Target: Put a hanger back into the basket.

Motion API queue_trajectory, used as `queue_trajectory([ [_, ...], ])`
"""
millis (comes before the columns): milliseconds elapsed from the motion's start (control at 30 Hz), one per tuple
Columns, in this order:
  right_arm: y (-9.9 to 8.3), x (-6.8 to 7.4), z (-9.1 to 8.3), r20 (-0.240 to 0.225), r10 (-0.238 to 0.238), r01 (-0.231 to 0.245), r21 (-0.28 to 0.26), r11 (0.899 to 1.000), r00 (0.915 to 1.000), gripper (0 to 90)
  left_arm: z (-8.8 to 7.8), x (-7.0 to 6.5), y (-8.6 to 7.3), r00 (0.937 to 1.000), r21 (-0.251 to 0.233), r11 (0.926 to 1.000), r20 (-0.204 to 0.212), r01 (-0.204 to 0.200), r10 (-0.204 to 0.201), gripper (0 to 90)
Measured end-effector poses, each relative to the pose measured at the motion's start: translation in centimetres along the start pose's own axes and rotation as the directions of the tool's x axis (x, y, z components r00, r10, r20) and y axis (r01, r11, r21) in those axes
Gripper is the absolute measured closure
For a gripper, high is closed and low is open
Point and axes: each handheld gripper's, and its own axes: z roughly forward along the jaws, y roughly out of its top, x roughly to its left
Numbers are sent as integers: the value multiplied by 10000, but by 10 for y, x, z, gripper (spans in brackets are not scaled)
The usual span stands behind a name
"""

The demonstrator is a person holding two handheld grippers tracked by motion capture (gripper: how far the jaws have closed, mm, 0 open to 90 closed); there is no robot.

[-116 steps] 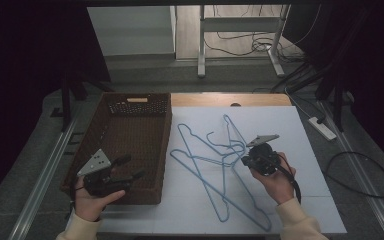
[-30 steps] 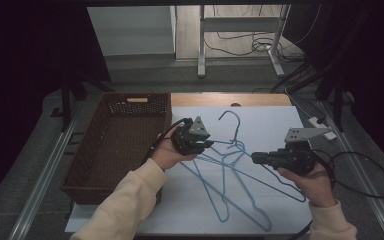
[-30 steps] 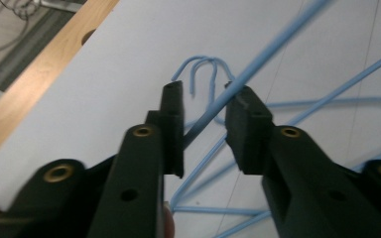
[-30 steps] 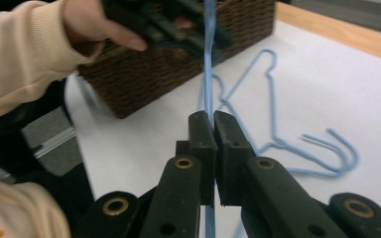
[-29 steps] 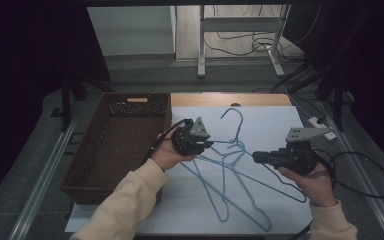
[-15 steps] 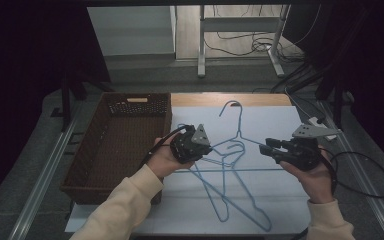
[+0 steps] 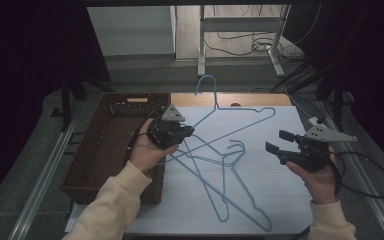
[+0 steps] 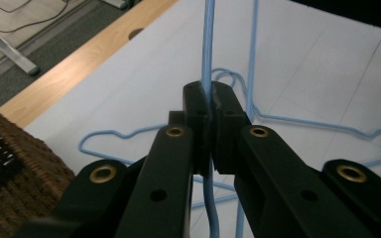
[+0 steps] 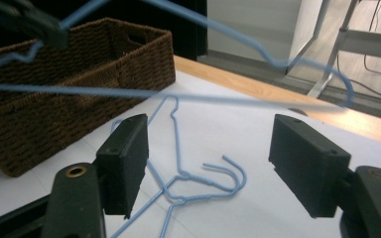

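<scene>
Hangers are the work here: 3 thin blue wire ones on the white table, bound, I judge, for the brown woven wicker basket at 9 o'clock of the tangle.

My left gripper is clamped tight on the wire of 1 blue wire hanger; the left gripper view shows the pads pinching the wire with no gap. That hanger is lifted and tilted, its hook pointing toward 12 o'clock past the table's far edge.

My right gripper, at 3 o'clock of the pile, has just been opening; its jaws stand wide apart with nothing between them, the raised hanger crossing beyond them.

The other 2 blue wire hangers lie crossed on the table. The basket looks empty as far as I can see into it, so I judge 1 hanger is in hand, 0 delivered, 2 untouched.
</scene>
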Motion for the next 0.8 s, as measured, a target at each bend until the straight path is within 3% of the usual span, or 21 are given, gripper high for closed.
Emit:
queue_trajectory([
  [433,-30,-8,15,-166,118,-109,510,9986,9998,294,-47,24,-21,9966,-592,9955,-319,740,-760,872],
  [800,-55,-14,21,169,260,-271,685,9973,9995,284,-82,44,-58,9856,-852,9855,-715,1468,-1530,872],
])
